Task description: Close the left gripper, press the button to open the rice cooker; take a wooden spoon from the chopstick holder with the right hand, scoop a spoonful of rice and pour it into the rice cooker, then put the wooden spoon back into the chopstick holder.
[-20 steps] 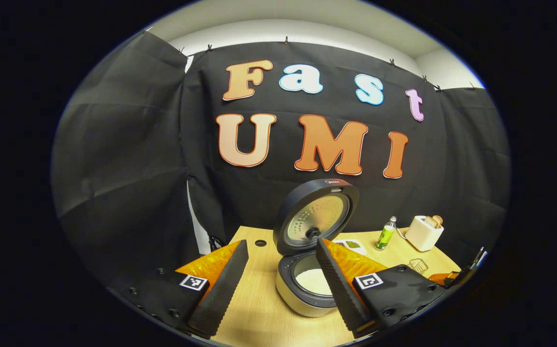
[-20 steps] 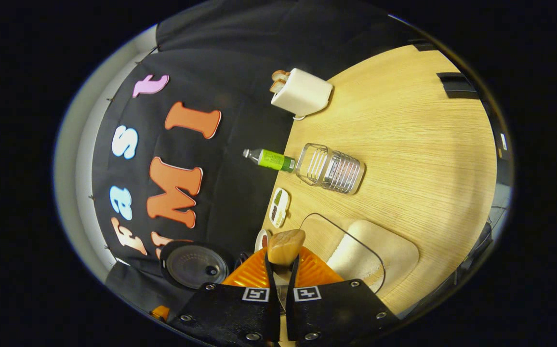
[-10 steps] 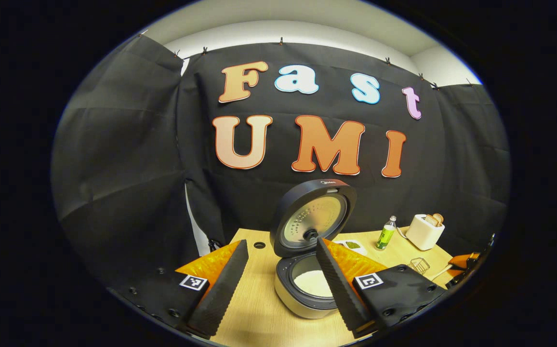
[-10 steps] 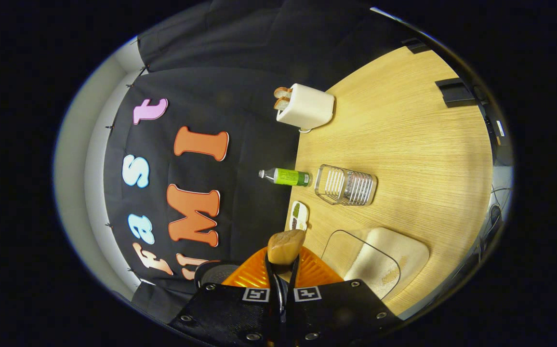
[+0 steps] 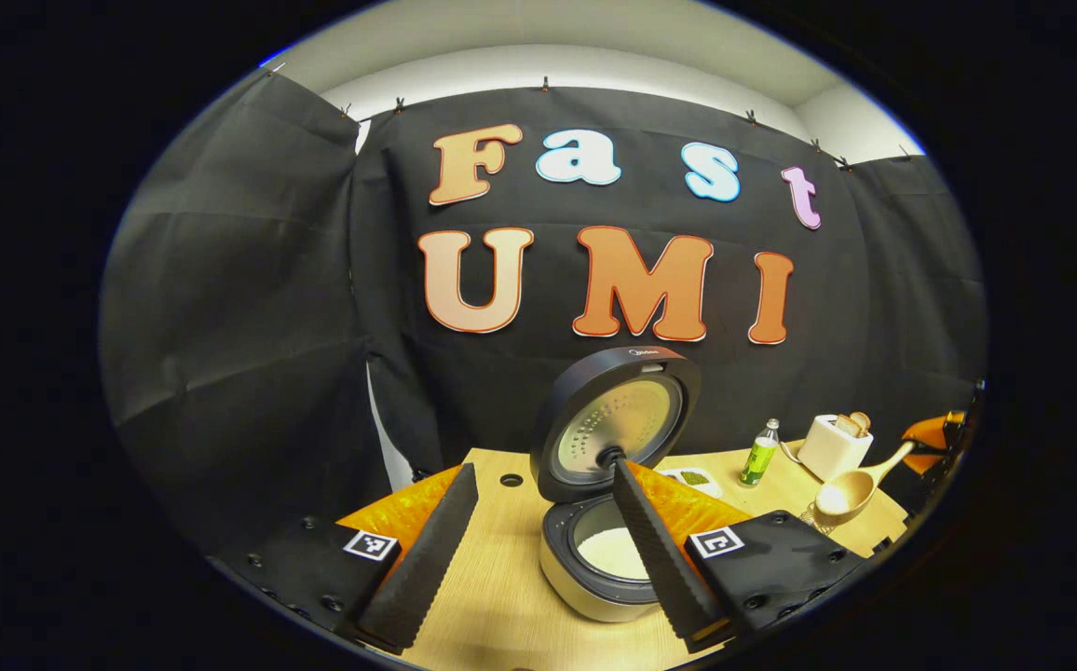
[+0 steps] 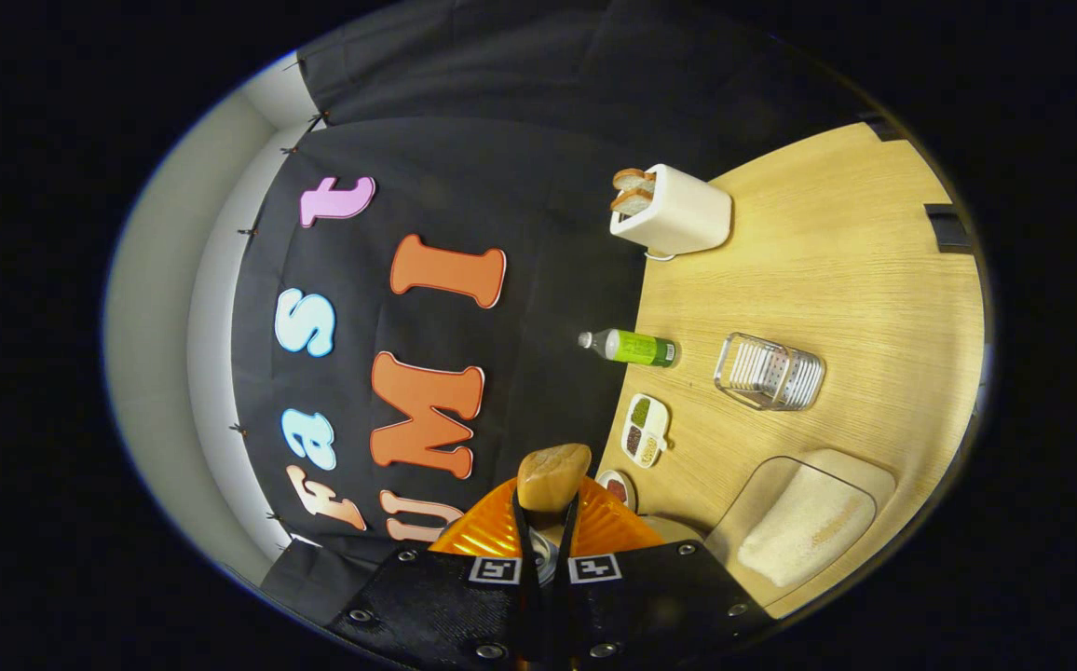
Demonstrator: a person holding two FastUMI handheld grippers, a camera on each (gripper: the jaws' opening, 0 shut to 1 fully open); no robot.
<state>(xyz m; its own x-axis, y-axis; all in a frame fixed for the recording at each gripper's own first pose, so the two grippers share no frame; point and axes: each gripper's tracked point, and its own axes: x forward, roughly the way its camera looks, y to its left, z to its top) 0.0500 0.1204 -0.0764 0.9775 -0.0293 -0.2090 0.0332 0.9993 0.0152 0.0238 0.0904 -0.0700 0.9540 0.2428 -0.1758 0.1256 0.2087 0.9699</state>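
The rice cooker [image 5: 599, 568] stands on the table with its lid [image 5: 615, 431] raised and white rice in the pot. My left gripper [image 5: 543, 559] hangs in front of it, open, with nothing between its fingers. My right gripper [image 6: 546, 514] is shut on the handle of the wooden spoon [image 6: 552, 475], whose bowl sticks out past the fingertips. In the left gripper view the wooden spoon [image 5: 848, 491] hangs at the far right, held by the right gripper [image 5: 934, 431], above the wire chopstick holder [image 5: 811, 514]. The chopstick holder [image 6: 769, 373] stands well ahead of the spoon. A clear box of rice [image 6: 809, 522] sits beside it.
A white toaster [image 6: 674, 210] with bread stands at the table's back edge, and a green bottle [image 6: 632, 347] is near it. A small divided dish [image 6: 646, 431] and a round dish [image 6: 615, 485] lie by the wall. The wooden table [image 6: 855, 270] has bare room beyond the holder.
My right gripper has carried the spoon away from the cooker, to the right and up; the cooker lid has left its view. The left gripper has barely moved and stays open.
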